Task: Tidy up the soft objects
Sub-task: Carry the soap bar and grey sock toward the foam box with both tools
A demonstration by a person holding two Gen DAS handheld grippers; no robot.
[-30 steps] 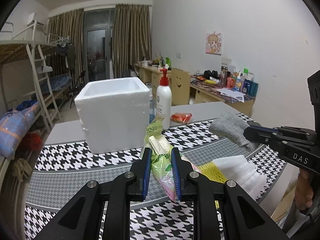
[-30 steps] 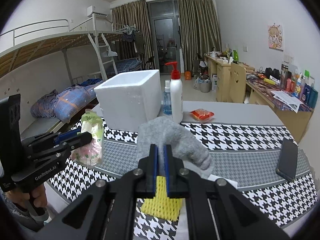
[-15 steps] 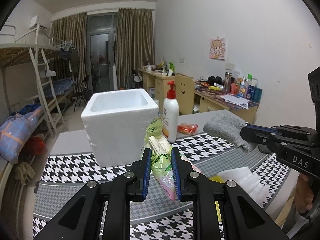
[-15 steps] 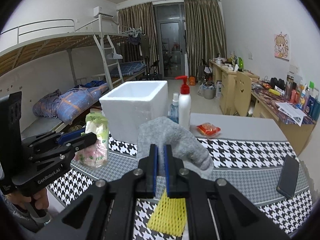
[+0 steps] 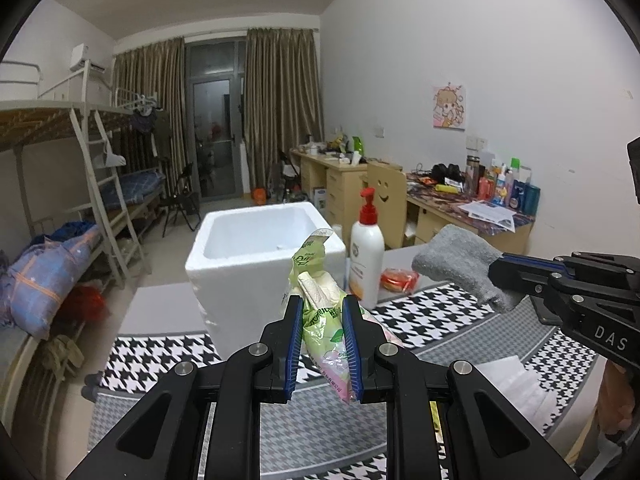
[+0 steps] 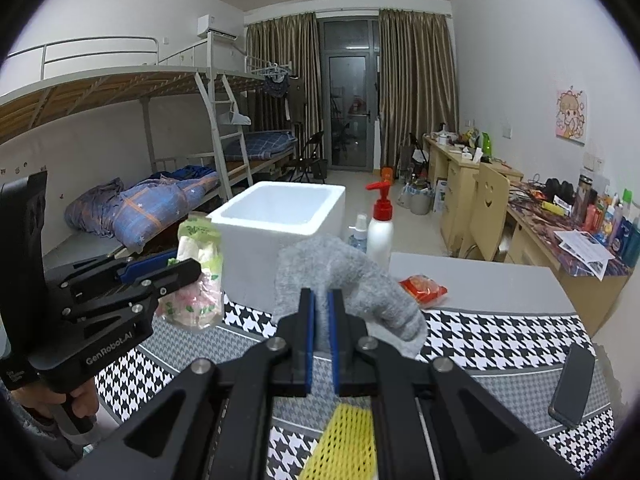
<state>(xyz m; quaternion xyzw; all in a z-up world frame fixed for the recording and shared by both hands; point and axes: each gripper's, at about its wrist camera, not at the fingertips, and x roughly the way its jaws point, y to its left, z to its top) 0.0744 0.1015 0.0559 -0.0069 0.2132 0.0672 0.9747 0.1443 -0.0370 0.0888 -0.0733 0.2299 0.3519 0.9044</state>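
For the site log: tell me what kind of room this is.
Most likely a student dormitory room: a metal loft bunk bed with ladder, a row of wooden desks cluttered with toiletries along the wall, and a curtained balcony door.

Yellow foam mesh sleeve (image 6: pixel 348 440): cut by bottom edge, partly behind right-gripper frame | small clear spray bottle (image 6: pixel 357 232): lower part behind grey knitted sock (image 6: pixel 340 276) | desk bottles (image 5: pixel 508 186): labels unreadable
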